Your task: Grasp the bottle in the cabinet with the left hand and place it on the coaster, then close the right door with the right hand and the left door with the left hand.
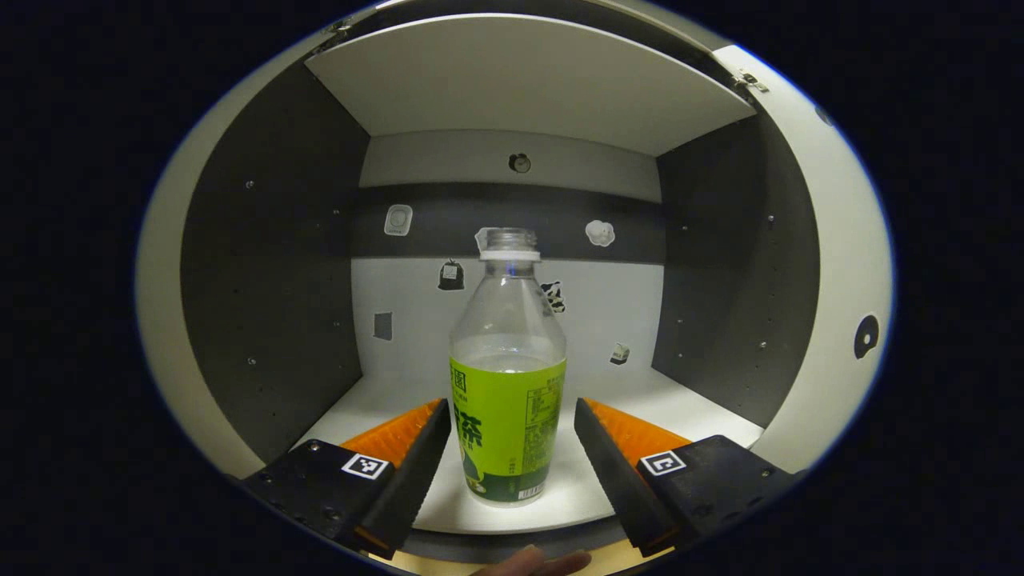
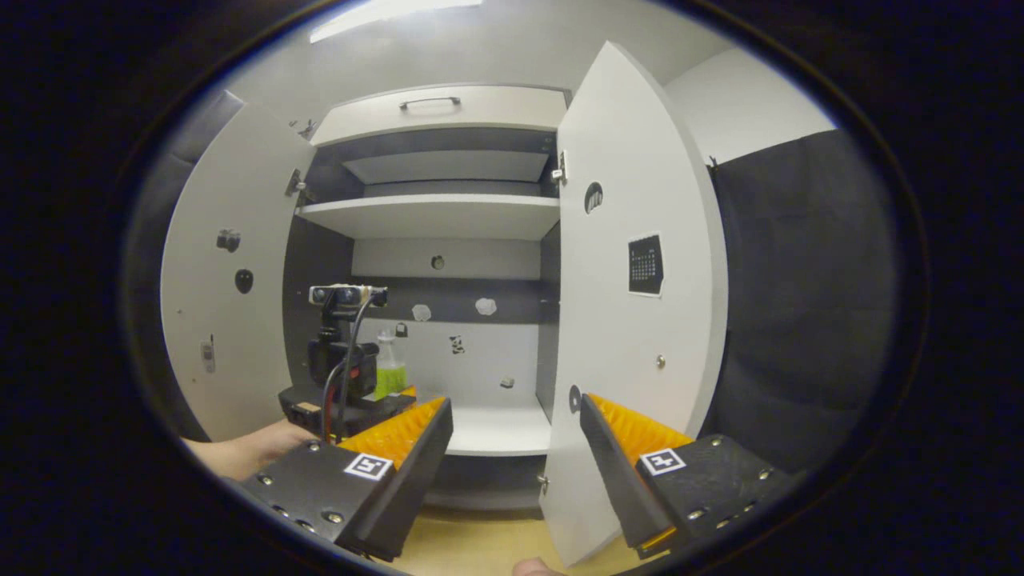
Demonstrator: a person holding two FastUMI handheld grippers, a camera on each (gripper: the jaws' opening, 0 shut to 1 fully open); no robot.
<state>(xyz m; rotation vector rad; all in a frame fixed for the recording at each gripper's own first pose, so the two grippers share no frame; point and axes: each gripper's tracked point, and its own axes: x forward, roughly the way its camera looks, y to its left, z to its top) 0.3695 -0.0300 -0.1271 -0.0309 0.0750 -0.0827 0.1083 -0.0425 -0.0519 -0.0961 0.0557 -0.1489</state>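
Bottle [image 1: 507, 376]: clear plastic, uncapped, green label, upright at the centre of the left gripper view, standing on the white bottom shelf [image 1: 688, 400] of the cabinet; in the right gripper view it appears small at centre left, behind the left claw.

Cabinet [image 2: 436, 216]: white shelves, dark side walls, a back wall banded white and dark with small stickers [image 1: 600, 233] scattered on it. An upper shelf [image 1: 520, 80] spans the top of the left gripper view. In the right gripper view a drawer front with a handle [image 2: 430, 102] sits above the open compartment.

Left door [image 2: 220, 272]: swung open at the left of the right gripper view, small stickers on its inner face.

Right door [image 2: 632, 320]: swung open, standing edge-on at centre right of the right gripper view, a dark calendar sticker [image 2: 645, 265] on it.

Booth wall [image 2: 800, 304]: black cloth at the right; a pale wood floor strip [image 2: 480, 552] lies at the bottom.

Left claw [image 1: 507, 448]: held level, reaching into the cabinet, fingers wide apart on either side of the bottle, a gap on each side, gripping nothing. In the right gripper view a hand [image 2: 264, 444] holds it at lower left.

Right claw [image 2: 516, 448]: held back from the cabinet, level, fingers spread wide, empty, pointing toward the bottom shelf and the right door's edge.
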